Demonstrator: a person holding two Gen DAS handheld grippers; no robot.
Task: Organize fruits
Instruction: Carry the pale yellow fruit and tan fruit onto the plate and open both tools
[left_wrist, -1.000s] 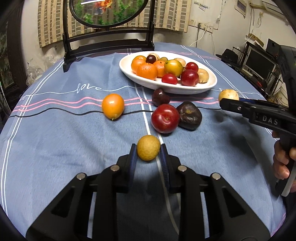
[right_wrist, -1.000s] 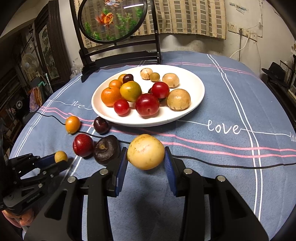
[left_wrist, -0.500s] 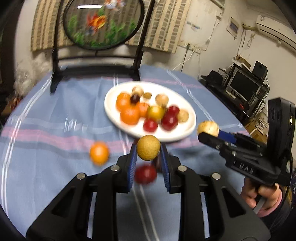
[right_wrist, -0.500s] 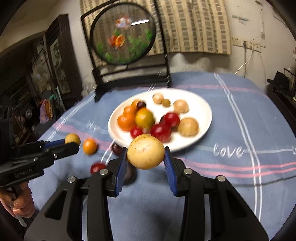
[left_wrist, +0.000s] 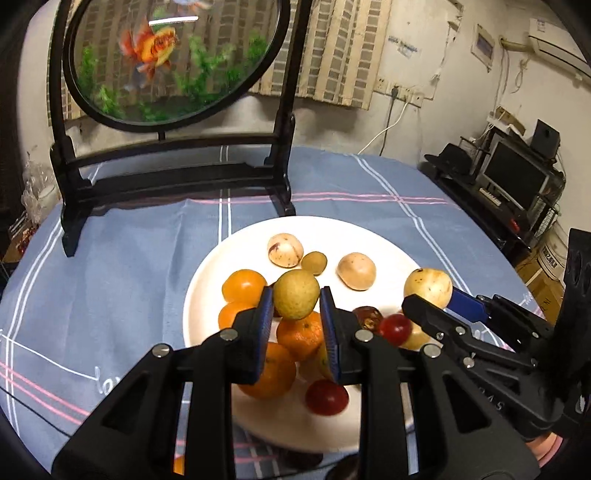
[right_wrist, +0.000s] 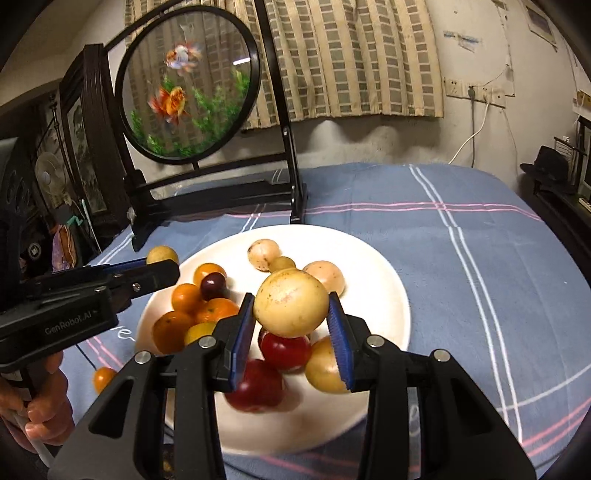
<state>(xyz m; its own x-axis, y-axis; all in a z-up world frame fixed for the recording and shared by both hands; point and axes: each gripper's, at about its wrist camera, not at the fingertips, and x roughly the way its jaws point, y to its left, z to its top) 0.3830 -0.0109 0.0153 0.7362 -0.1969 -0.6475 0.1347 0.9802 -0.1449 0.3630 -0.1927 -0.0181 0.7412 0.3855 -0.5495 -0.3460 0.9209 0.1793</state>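
Blue tablecloth (left_wrist: 129, 258), white plate (left_wrist: 388, 236); left gripper (left_wrist: 296, 314) clamps small yellow fruit (left_wrist: 295, 299), long axis upright; right gripper (right_wrist: 291, 325) clamps round pale fruit (right_wrist: 291, 308).

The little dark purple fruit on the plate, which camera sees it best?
The right wrist view: the dark purple fruit sits in plain sight on the oranges on the white plate. In the left wrist view the left gripper and its yellow fruit hide it.

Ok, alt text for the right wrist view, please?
The right gripper holds a large yellow fruit above a white plate of mixed fruit on a blue cloth. At left, the left gripper carries a small yellow fruit; a goldfish screen stands behind.
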